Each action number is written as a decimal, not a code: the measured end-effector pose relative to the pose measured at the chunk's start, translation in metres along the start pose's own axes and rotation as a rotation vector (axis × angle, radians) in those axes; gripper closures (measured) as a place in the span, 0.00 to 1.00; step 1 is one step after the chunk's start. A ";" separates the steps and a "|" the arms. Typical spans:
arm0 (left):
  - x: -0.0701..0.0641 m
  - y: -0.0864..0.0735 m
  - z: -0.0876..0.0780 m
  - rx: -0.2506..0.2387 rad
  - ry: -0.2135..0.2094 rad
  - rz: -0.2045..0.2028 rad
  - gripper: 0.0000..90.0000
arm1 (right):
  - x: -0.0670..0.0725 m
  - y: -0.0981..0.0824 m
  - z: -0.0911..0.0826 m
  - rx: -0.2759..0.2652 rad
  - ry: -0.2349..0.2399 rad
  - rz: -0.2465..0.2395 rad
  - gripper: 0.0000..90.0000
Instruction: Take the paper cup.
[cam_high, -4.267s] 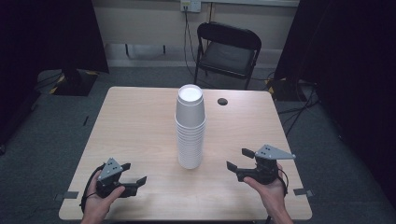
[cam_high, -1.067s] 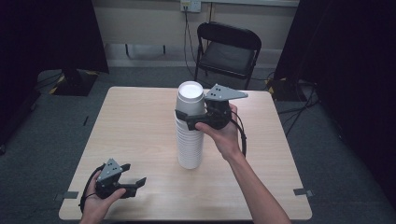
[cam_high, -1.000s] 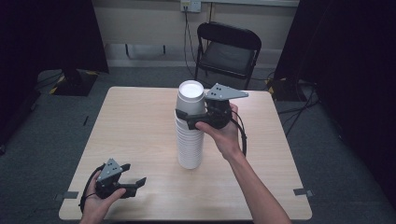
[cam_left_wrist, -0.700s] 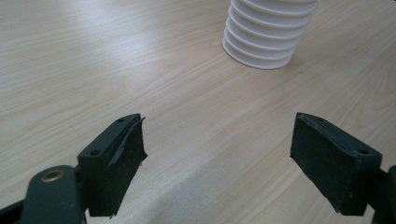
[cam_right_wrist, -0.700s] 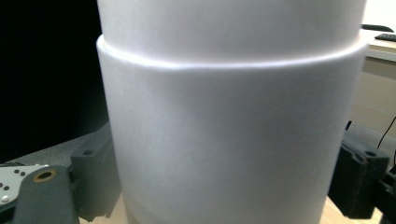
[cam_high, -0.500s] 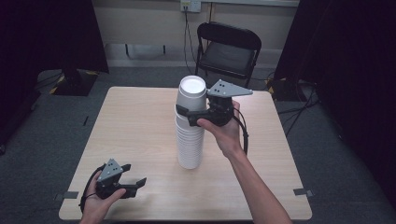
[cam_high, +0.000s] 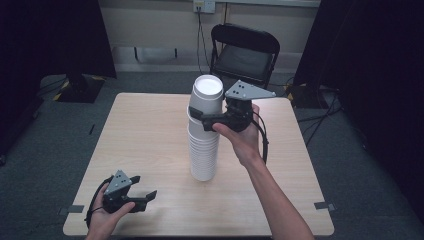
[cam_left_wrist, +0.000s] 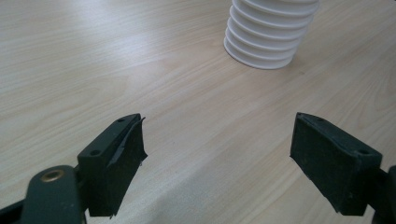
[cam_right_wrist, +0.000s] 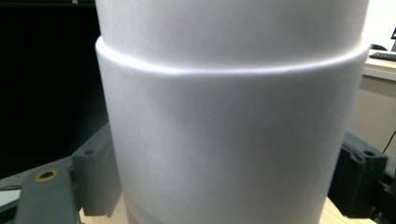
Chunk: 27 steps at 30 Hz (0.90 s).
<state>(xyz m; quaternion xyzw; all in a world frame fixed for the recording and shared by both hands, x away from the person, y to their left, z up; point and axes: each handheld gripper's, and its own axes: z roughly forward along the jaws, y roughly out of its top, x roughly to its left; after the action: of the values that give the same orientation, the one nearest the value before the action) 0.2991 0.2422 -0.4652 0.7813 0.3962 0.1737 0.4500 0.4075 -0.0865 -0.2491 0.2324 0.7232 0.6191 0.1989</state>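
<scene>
The top cup (cam_high: 207, 95) is rising off the stack (cam_high: 203, 150) compared with half a second ago, now sitting higher and tilted slightly. The right gripper (cam_high: 207, 118) is clamping that cup, its black jaws pressing both sides of the smooth, matte white wall (cam_right_wrist: 229, 140). The stack is standing at the middle of the pale wood-grain table (cam_high: 145, 135), its rims forming ribbed rings (cam_left_wrist: 266, 42). The left gripper (cam_high: 142, 192), near of the stack, is resting with jaws spread wide, holding nothing.
</scene>
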 end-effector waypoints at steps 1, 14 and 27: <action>0.000 0.000 0.000 0.000 0.000 0.000 0.19 | 0.000 0.000 0.000 0.000 0.000 0.000 0.16; 0.000 0.000 0.000 -0.001 0.001 -0.006 0.19 | -0.001 0.007 -0.011 -0.053 -0.004 0.005 0.17; 0.000 0.000 0.001 -0.003 0.012 -0.008 0.19 | -0.001 0.014 -0.019 -0.072 -0.020 0.006 0.17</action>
<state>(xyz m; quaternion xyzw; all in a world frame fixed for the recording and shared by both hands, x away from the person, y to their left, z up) 0.2991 0.2418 -0.4659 0.7778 0.4018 0.1773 0.4496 0.3987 -0.1009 -0.2319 0.2336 0.6977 0.6430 0.2126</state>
